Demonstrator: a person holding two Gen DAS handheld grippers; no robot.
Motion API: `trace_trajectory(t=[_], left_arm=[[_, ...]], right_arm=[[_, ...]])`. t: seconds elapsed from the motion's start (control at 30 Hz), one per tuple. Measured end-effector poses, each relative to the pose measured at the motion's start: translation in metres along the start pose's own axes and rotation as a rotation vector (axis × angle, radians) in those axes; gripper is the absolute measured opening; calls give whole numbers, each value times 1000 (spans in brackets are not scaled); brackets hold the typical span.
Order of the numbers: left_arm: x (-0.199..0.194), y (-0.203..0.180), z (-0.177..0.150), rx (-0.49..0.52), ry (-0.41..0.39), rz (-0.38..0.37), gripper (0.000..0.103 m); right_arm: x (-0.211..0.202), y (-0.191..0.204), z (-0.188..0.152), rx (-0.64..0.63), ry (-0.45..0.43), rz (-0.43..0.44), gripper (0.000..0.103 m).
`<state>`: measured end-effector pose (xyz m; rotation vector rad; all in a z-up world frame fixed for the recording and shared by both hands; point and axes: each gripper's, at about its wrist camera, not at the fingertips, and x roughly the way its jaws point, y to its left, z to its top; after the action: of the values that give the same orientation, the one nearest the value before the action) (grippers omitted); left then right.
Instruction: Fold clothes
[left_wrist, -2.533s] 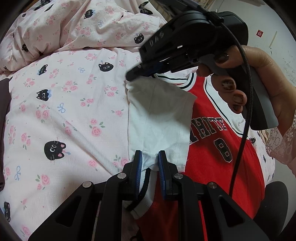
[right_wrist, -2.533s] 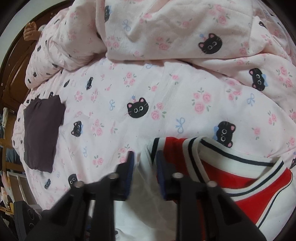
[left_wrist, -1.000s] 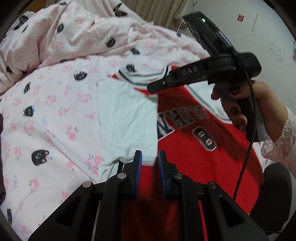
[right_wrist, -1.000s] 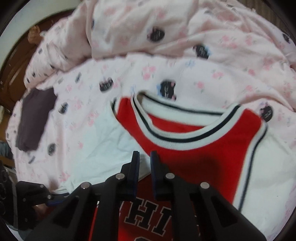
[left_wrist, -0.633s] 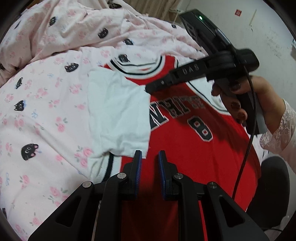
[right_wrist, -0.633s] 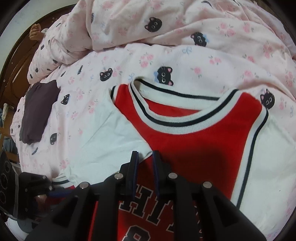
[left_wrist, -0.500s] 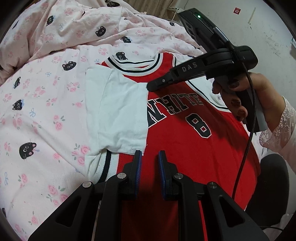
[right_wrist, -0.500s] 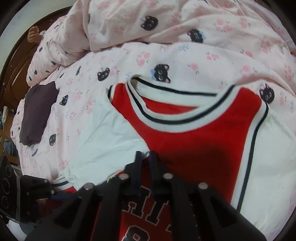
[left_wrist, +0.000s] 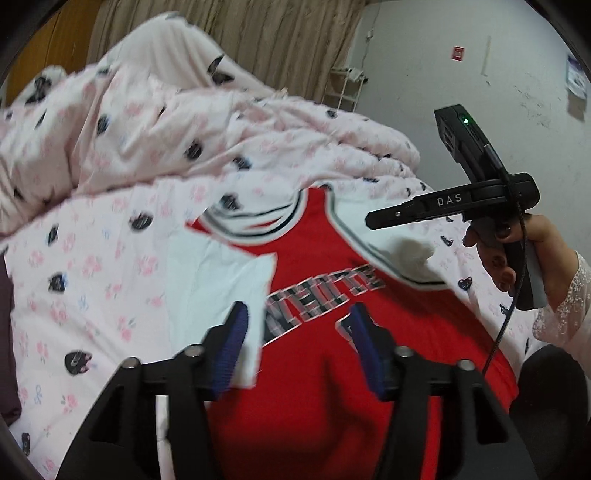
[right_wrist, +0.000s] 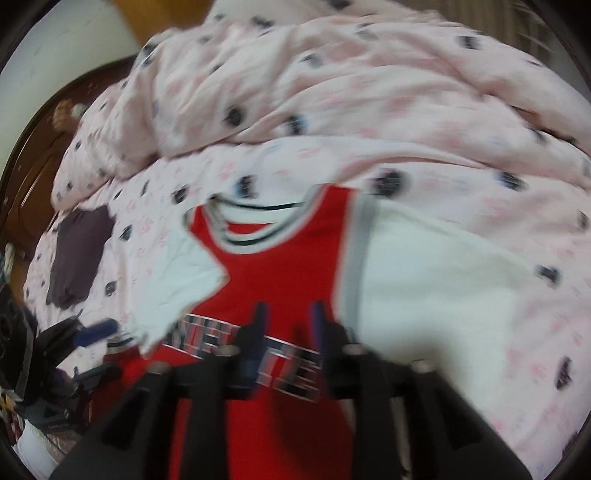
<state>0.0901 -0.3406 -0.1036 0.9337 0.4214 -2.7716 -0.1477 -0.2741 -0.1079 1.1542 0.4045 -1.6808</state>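
Observation:
A red basketball-style shirt (left_wrist: 317, 266) with white sleeves lies flat on the pink cat-print bedsheet (left_wrist: 92, 266); it also shows in the right wrist view (right_wrist: 280, 266). Its left white sleeve (left_wrist: 218, 280) is folded inward over the red front. Its right white sleeve (right_wrist: 436, 280) lies spread out. My left gripper (left_wrist: 297, 343) is open and empty above the shirt's chest. My right gripper (right_wrist: 286, 325) is open and empty above the lettering; in the left wrist view it hovers over the right sleeve (left_wrist: 373, 221). Both views are blurred.
A bunched pink quilt (right_wrist: 332, 92) lies behind the shirt. A folded dark purple garment (right_wrist: 79, 258) sits at the far left of the bed. A wooden headboard (right_wrist: 22, 162) lies beyond it. A curtain (left_wrist: 266, 44) and a white wall (left_wrist: 480, 92) stand behind.
Both grippers have opened and lifted away from the shirt. The right gripper has swung to the right, over the spread sleeve. The left sleeve stays folded on the red front.

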Motion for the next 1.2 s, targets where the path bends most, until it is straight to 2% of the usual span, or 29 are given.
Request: trace_trajectory(t=[0.13, 0.33, 0.53, 0.63, 0.7, 0.97, 1.0, 1.13, 1.2], left_arm=[[15, -37, 7, 77, -12, 33, 54], [69, -99, 16, 197, 64, 23, 54], [127, -158, 28, 316, 140, 14, 53], [156, -187, 34, 374, 178, 10, 47], [164, -191, 36, 381, 192, 20, 39], [191, -202, 41, 438, 248, 86, 36], [193, -203, 41, 452, 253, 99, 31], [199, -209, 39, 494, 263, 135, 28], [200, -211, 39, 498, 258, 143, 20]], right_arm=[[-25, -48, -7, 104, -52, -35, 47], [-52, -111, -17, 205, -126, -49, 47], [-55, -156, -23, 265, -109, -15, 48], [-51, -169, -25, 269, -96, -1, 48], [-49, -175, -26, 283, -96, 12, 48], [-53, -185, -21, 312, -113, 79, 48], [-54, -185, -21, 312, -115, 86, 48], [-51, -186, -20, 316, -101, 99, 48], [-46, -189, -21, 332, -87, 107, 48]])
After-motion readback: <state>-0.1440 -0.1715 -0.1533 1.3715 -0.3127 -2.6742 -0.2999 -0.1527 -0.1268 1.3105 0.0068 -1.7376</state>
